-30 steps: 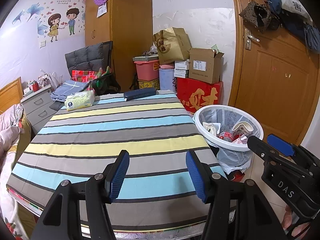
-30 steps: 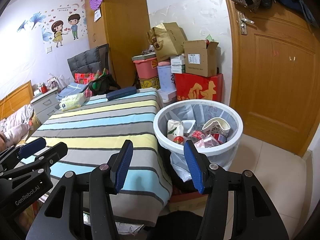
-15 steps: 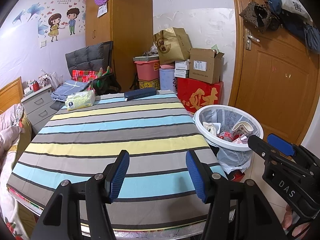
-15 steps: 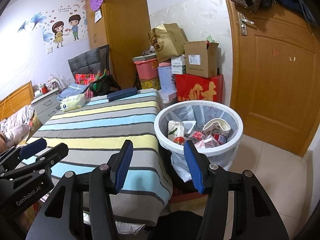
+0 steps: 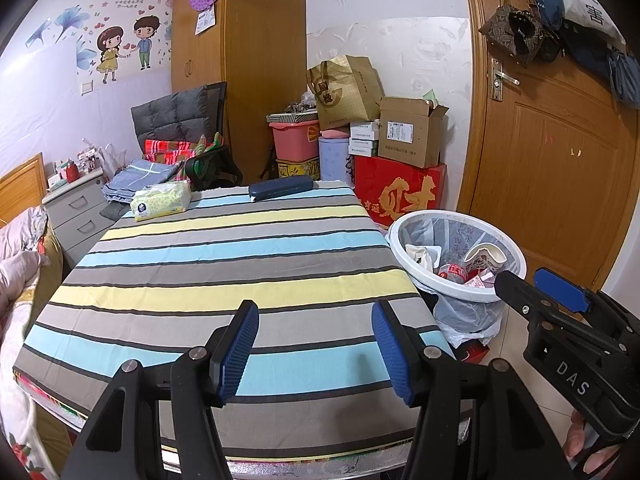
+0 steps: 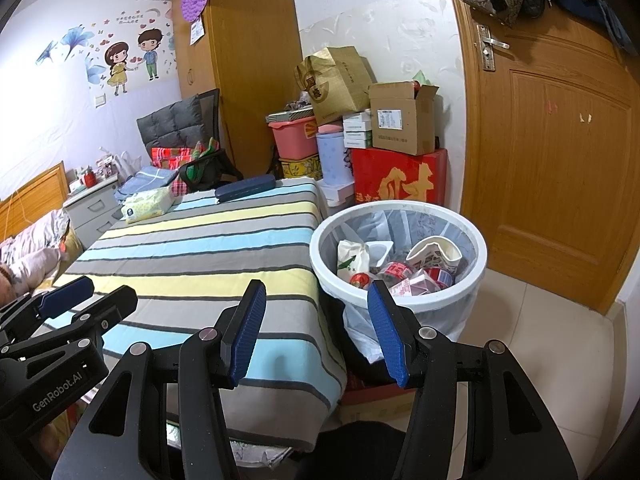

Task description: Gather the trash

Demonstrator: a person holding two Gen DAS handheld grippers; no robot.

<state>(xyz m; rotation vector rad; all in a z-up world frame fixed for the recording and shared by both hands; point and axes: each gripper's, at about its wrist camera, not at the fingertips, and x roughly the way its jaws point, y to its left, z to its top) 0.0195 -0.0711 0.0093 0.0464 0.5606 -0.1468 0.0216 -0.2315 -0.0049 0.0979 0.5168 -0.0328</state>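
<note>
You hold both the left gripper [image 5: 314, 350] and the right gripper [image 6: 316, 334] with jaws apart and empty over the striped table [image 5: 224, 264], trash (cups, cartons) sitting in the white bin [image 6: 400, 298] just beside it.

**What stays out of sight**

The bench's [image 5: 224, 264] near edge is hidden behind the left tongs [image 5: 314, 350], and its legs are covered by the striped cloth. The trash bin's [image 6: 400, 300] lower wall sits behind the right tongs [image 6: 316, 330]; the scraps deep inside it overlap, so they cannot be counted. Print on the tissue pack [image 5: 162, 201] at the far left corner is too small to read. A hand [image 5: 584, 446] is cut off at the lower right corner. The bed [image 6: 28, 252] runs off the left edge.
</note>
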